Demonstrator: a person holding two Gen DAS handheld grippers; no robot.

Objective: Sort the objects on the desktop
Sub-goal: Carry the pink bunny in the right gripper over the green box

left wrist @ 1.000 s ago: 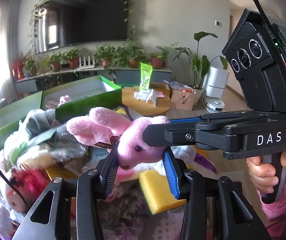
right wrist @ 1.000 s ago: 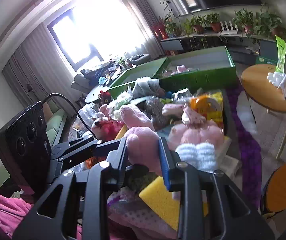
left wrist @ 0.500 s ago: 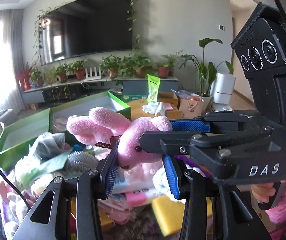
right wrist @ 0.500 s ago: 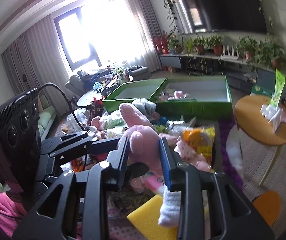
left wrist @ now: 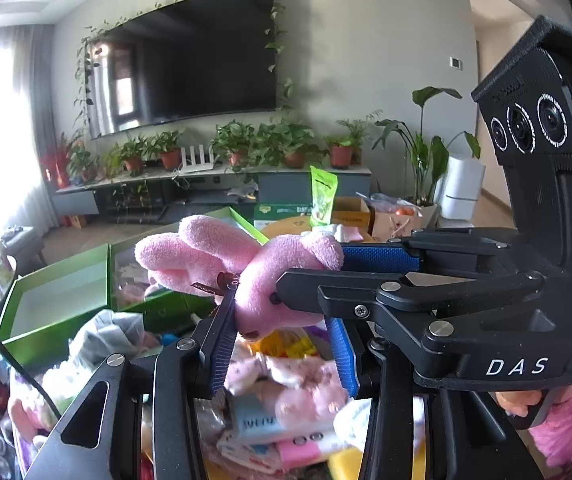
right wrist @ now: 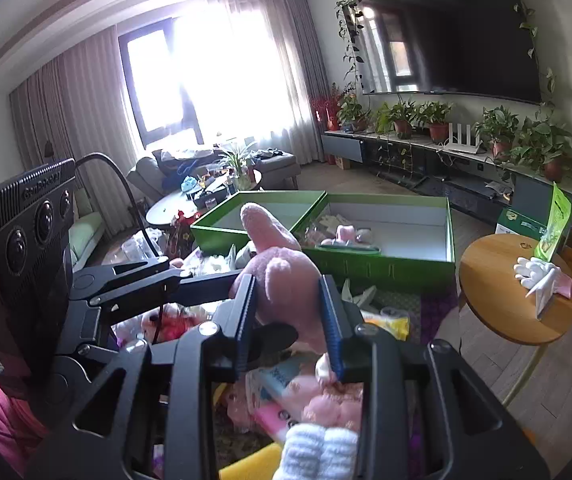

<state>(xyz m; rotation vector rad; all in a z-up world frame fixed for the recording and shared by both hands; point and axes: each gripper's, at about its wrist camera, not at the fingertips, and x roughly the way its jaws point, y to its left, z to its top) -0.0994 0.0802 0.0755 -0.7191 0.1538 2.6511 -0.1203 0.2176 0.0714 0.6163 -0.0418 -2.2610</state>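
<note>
Two grippers have hold of one pink rabbit (left wrist: 274, 280) at once, and that shared hold is the main risk. In the left wrist view the toy sits at the middle of the frame, lifted above the heap of toys (left wrist: 286, 400) in the lower part. The left gripper (left wrist: 282, 340) has its blue pads against the rabbit's lower head, fingers closed in on it though not squeezed hard. The right gripper (right wrist: 289, 316), seen in its own view at centre frame, is clamped on the rabbit's body with both blue pads pressing the plush.

If the hands move apart, the soft toy could stretch, or slide out of one pair of pads. A loose left grip looks likelier to slip first. The tag (left wrist: 214, 284) near the ears could also snag on a finger.

The green boxes (right wrist: 385, 256) lie beyond, in the middle of the right wrist view, one already holding some small pink items. A drop short of them would land the rabbit back in the heap. The yellow sponge (right wrist: 250, 464) at the bottom edge is well below and out of the way.
</note>
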